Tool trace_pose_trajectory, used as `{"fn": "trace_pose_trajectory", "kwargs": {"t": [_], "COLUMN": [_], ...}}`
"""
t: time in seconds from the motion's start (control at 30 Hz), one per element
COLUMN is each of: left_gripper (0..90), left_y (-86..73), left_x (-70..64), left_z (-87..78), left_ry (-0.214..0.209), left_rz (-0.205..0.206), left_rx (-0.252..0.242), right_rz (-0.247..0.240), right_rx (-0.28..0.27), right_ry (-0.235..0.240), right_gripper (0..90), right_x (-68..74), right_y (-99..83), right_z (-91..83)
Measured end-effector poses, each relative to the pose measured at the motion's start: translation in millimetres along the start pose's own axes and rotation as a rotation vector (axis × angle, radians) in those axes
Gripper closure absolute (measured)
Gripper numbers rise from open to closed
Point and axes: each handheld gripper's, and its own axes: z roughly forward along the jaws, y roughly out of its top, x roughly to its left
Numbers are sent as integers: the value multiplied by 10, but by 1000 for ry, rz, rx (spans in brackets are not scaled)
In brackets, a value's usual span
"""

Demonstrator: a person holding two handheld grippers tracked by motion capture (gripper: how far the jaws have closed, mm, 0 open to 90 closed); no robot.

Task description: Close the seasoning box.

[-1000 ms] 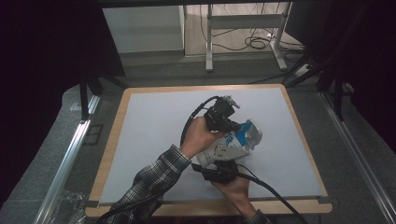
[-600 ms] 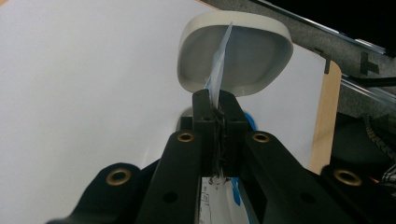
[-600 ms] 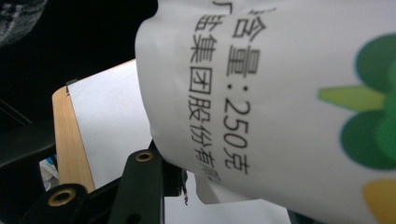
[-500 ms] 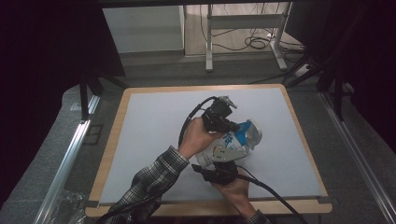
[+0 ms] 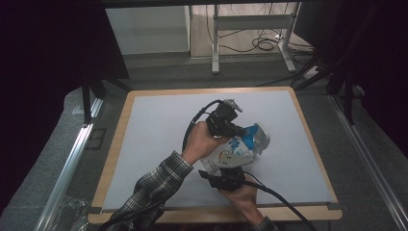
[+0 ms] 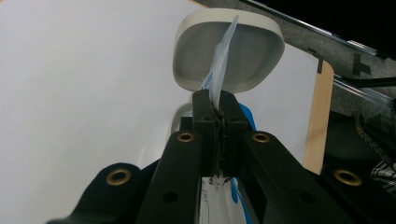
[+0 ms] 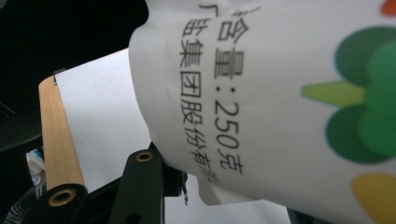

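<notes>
Desk (image 5: 159,144) carries a white mat with a wooden rim. Above its middle, a white-and-blue printed bag (image 5: 235,149) is held off the mat between both claws. Pale bowl (image 6: 229,51) sits on the mat just under the bag's upper end. Left claw (image 6: 215,122) is clenched on the bag's thin edge. Right claw (image 5: 226,175) is at the bag's lower end, probably clamping it; jaws mostly hidden, can't tell.
</notes>
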Motion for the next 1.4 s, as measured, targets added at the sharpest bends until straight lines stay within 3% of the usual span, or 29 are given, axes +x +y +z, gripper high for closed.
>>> {"fn": "trace_pose_trajectory", "kwargs": {"t": [1.4], "left_gripper": [880], "left_y": [-224], "left_x": [81], "left_z": [-225], "left_ry": [-38], "left_rz": [-29], "left_rx": [-38], "right_rz": [20], "right_rx": [75], "right_ry": [-41], "right_gripper": [604], "right_x": [-125], "right_y": [-172], "right_z": [58]}}
